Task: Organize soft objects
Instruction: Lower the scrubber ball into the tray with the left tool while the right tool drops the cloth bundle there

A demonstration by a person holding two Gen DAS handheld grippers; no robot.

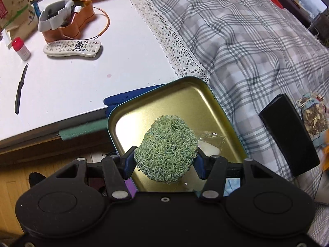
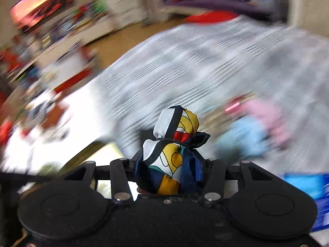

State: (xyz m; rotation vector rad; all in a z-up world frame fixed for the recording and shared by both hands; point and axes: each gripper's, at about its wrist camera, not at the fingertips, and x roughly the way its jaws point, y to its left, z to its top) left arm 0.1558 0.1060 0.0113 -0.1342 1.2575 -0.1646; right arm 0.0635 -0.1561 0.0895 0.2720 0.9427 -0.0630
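The left gripper (image 1: 165,160) was clamped on a green scrubber (image 1: 167,148), a ball of curly loops squeezed between its blue pads and held just above the tin (image 1: 185,94), an open gold-lined tray sitting at the edge of the plaid cloth (image 1: 246,41). Only the left view showed that tin clearly, with a bit of clear wrapper (image 1: 211,142) lying inside it under the scrubber. Left of the tin lay the white table (image 1: 82,82), carrying a remote (image 1: 72,48), a knife (image 1: 20,90) and a red-capped bottle (image 1: 20,48); right of the tin, on the cloth, lay a black case (image 1: 287,133) and a small sachet (image 1: 314,119). The right view was smeared with blur, and the tin appeared there only as a pale streak at the lower left. What it did show sharply was the right gripper (image 2: 168,164) gripping a knotted scarf (image 2: 172,144) in white, yellow, red and navy, its knot standing up past the pads. Beyond it, on the cloth, sat blurred pink and blue bundles (image 2: 253,127).
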